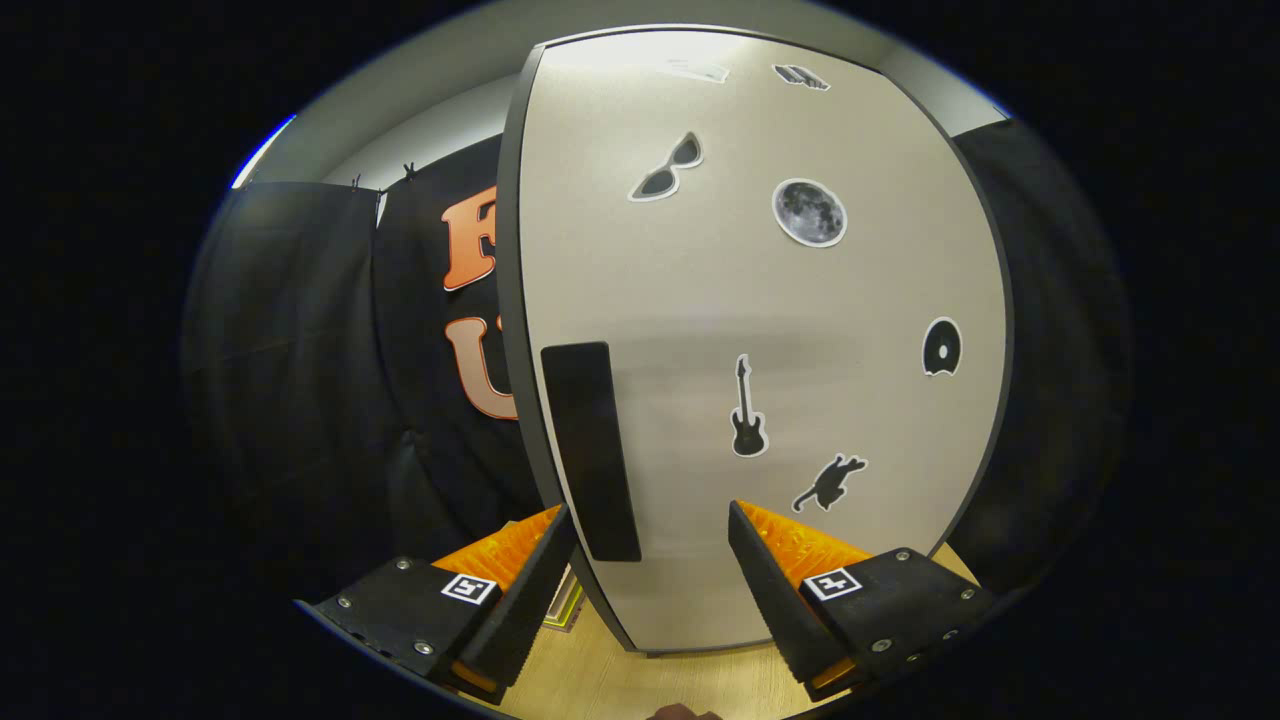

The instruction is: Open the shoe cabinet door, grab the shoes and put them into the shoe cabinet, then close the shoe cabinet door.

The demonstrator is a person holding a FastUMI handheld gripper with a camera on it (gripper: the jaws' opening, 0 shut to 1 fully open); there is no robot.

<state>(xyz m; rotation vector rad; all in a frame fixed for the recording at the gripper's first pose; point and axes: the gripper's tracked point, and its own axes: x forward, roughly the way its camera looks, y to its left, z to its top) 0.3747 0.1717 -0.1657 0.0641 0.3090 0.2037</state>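
Pale wood floor (620, 680) lies under us. We see the gripper (650, 530) level, fingers spread wide, straddling the door's (760, 330) lower edge beside its flat dark handle (592, 450); smooth beige panel, stickers beyond.

The hand-held gripper (650, 535) gapes before the cabinet door (760, 330) (handle (590, 450) between fingers).

The closed cabinet door (760, 340) stands just ahead and blocks the way. The spread fingers of the gripper (650, 525) straddle its handle (592, 450); left of the door edge there is free room.
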